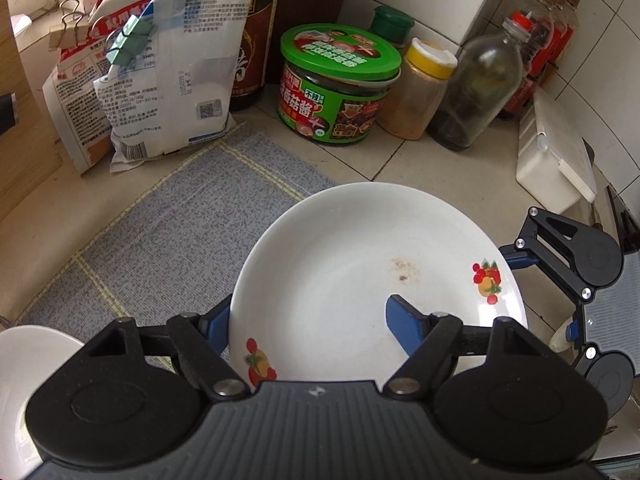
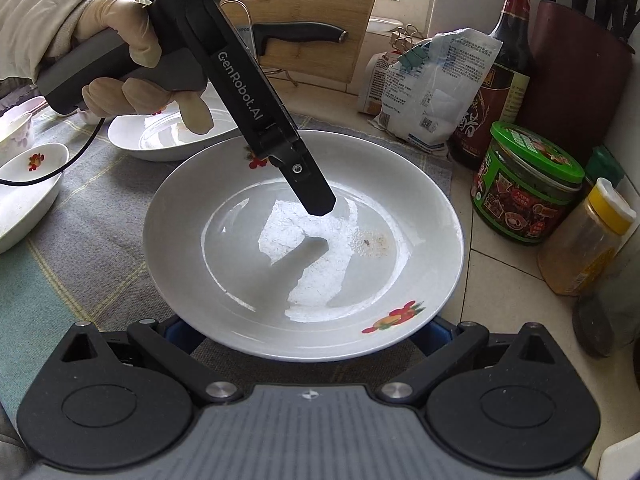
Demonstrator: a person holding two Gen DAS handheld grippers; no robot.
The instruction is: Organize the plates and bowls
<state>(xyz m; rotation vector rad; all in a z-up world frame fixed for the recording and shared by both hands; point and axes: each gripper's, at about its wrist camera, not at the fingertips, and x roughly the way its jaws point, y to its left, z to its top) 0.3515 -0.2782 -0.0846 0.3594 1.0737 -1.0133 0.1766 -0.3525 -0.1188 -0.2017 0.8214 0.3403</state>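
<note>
One plate (image 2: 304,248) is clamped by the left gripper (image 1: 308,326); right gripper (image 2: 304,332) spread; two more dishes (image 2: 168,136) behind.

At the back of your counter a green-lidded jar (image 1: 340,84) stands just beside a yellow-capped spice jar (image 1: 420,92) and a clear glass bottle (image 1: 476,92). Left of them you see clipped paper bags (image 1: 160,80) and a dark sauce bottle (image 2: 500,76). A blue-grey woven mat (image 1: 168,232) covers the tiles.

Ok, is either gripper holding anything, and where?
Cannot tell: the left gripper straddles the rim of the plate by a fruit decal; the right gripper is open, holding nothing.
</note>
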